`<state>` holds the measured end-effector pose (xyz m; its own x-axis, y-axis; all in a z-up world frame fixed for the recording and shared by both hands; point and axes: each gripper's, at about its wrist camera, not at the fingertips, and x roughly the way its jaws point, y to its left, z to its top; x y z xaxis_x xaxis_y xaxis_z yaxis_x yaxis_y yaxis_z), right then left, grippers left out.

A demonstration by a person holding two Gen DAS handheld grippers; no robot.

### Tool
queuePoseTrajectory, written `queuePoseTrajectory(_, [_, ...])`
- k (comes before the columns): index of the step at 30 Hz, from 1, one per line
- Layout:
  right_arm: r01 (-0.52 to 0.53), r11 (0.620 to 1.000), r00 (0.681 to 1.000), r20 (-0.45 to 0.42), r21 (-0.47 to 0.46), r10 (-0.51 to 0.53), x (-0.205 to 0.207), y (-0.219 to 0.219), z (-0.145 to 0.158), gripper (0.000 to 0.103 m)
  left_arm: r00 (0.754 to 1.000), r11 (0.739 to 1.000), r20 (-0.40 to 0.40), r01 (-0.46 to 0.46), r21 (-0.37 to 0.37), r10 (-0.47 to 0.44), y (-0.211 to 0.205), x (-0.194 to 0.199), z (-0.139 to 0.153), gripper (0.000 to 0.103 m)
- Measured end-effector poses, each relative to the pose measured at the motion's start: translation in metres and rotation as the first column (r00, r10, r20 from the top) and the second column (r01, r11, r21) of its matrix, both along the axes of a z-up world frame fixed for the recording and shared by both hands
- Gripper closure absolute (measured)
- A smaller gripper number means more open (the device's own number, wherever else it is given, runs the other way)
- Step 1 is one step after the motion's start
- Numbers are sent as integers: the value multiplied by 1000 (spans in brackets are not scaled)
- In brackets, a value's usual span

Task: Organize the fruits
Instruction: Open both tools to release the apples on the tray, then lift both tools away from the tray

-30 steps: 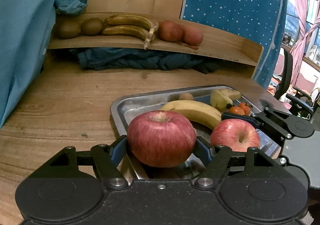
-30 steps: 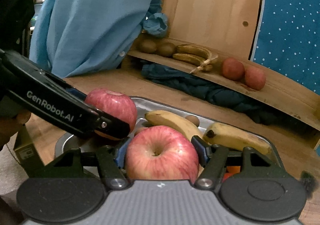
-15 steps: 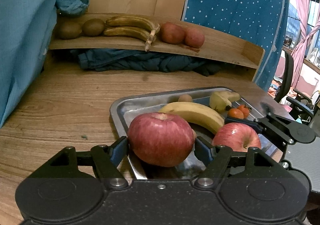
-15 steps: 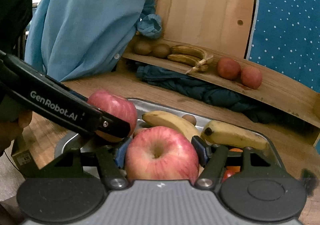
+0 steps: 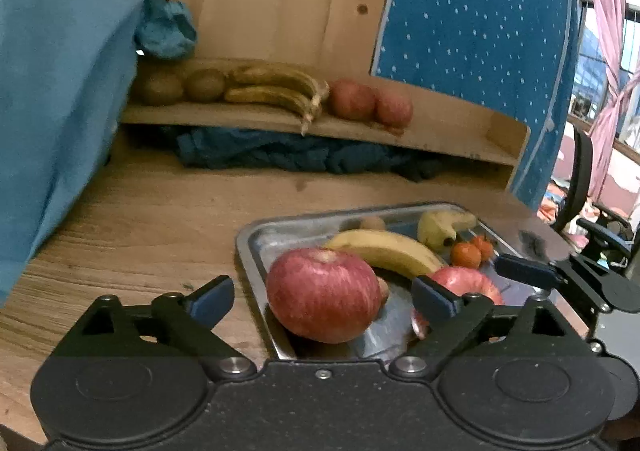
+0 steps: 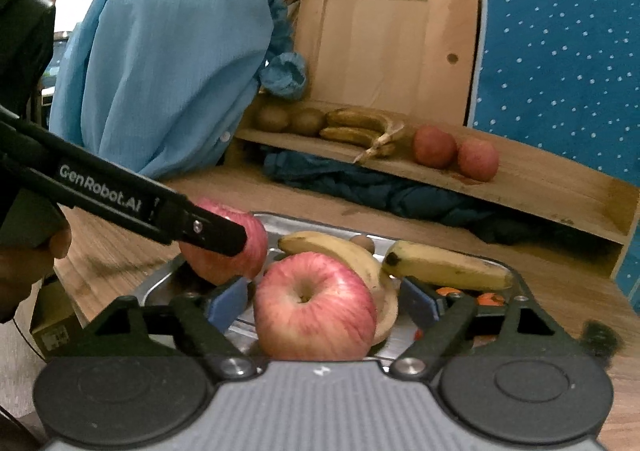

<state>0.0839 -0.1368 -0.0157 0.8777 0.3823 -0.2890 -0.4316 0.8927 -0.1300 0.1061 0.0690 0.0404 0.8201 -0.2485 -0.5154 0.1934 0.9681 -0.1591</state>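
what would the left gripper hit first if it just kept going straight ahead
Most likely the round red apple sitting between the open fingers of the left gripper, at the near end of the shiny metal tray. Behind it lies a long yellow banana. Depth is hard to judge through the fisheye.

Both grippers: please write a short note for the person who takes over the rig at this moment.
Left gripper: jaws open around the left apple, not gripping it.
Right gripper: jaws open around the right apple, not gripping it.
Both apples are at the metal tray.
Done: the shelf holds two kiwis, two bananas and two apples.
Left, probably: both apples, the tray bananas, one kiwi and the small orange fruits.
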Motion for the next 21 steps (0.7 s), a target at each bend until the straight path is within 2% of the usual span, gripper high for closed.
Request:
queuePoseTrajectory(5, [30, 999, 999, 29, 41, -31, -14, -13, 7, 7, 999, 1000, 48, -25, -1, 25, 4, -14, 9, 1])
queuePoseTrajectory(12, [71, 992, 994, 81, 100, -79, -40, -29, 14, 0, 992, 999, 111, -55, -2, 55, 6, -40, 14, 1])
queuePoseTrajectory(21, [133, 976, 981, 115, 172, -154, -74, -46, 10, 0, 983, 997, 166, -79, 6, 77, 5, -75, 5, 1])
